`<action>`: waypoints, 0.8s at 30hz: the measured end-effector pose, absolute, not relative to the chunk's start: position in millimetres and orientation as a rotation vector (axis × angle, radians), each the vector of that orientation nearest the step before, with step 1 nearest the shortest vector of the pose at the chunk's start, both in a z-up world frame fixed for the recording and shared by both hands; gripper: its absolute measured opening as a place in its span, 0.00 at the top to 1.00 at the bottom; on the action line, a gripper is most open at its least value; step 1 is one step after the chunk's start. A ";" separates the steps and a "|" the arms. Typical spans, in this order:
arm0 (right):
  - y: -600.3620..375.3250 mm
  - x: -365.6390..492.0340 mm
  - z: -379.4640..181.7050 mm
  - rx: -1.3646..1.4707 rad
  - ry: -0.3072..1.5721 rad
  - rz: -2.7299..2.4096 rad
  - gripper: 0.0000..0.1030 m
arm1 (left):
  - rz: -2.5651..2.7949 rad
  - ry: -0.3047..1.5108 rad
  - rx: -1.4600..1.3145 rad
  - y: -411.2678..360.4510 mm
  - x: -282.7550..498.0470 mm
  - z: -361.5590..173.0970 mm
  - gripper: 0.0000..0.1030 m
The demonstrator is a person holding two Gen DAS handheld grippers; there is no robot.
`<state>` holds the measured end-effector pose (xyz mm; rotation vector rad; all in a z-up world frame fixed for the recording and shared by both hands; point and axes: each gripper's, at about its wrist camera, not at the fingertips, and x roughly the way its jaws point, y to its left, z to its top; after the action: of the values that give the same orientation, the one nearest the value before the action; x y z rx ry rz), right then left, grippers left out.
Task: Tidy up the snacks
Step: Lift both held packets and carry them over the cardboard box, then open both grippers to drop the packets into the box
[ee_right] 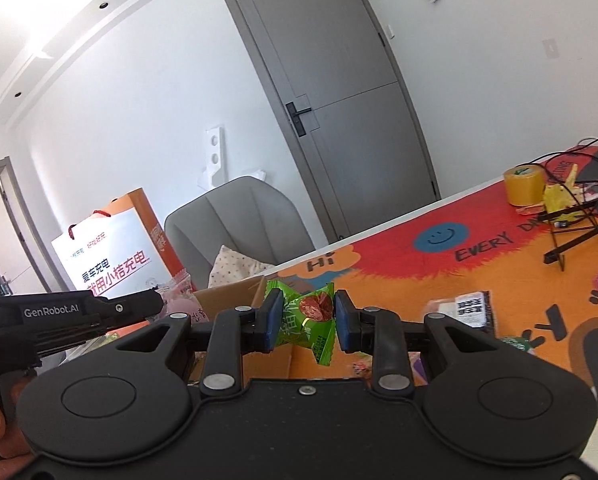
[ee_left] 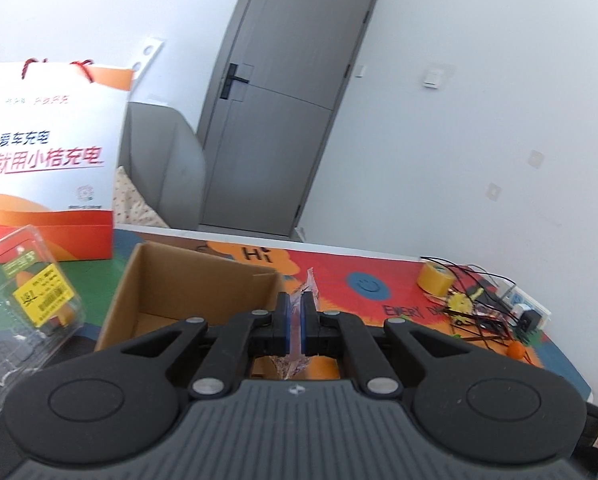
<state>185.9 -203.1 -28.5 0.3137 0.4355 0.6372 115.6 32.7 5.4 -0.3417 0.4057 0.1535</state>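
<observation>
Left wrist view: left tool (ee_left: 296,318) at frame centre, pads pinched tight on thin clear snack wrapper (ee_left: 309,285). Open cardboard box (ee_left: 187,292) just behind, left of centre, on colourful surface (ee_left: 379,292). White-orange paper bag (ee_left: 51,160) upper left.

Right wrist view: right tool (ee_right: 305,320) at centre, clamped on green snack packet (ee_right: 313,318), above box edge (ee_right: 235,292). Left tool (ee_right: 161,303) at left edge, grips pink wrapper (ee_right: 177,292). Tape roll (ee_right: 523,186) far right.
</observation>
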 end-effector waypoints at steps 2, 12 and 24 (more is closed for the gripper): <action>-193.2 186.1 -27.8 0.306 0.440 0.650 0.72 | 0.179 0.405 -0.344 41.0 115.6 1.8 0.97; -147.8 185.0 -24.7 0.267 0.463 0.712 0.72 | 0.231 0.461 -0.395 75.1 116.7 -17.9 0.93; -120.4 180.1 -27.4 0.233 0.529 0.771 0.60 | 0.270 0.475 -0.423 90.3 99.7 -22.4 0.70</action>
<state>180.1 -120.4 -27.4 0.2332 0.5286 0.7713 99.7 90.3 -22.4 -0.4231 0.4747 0.2704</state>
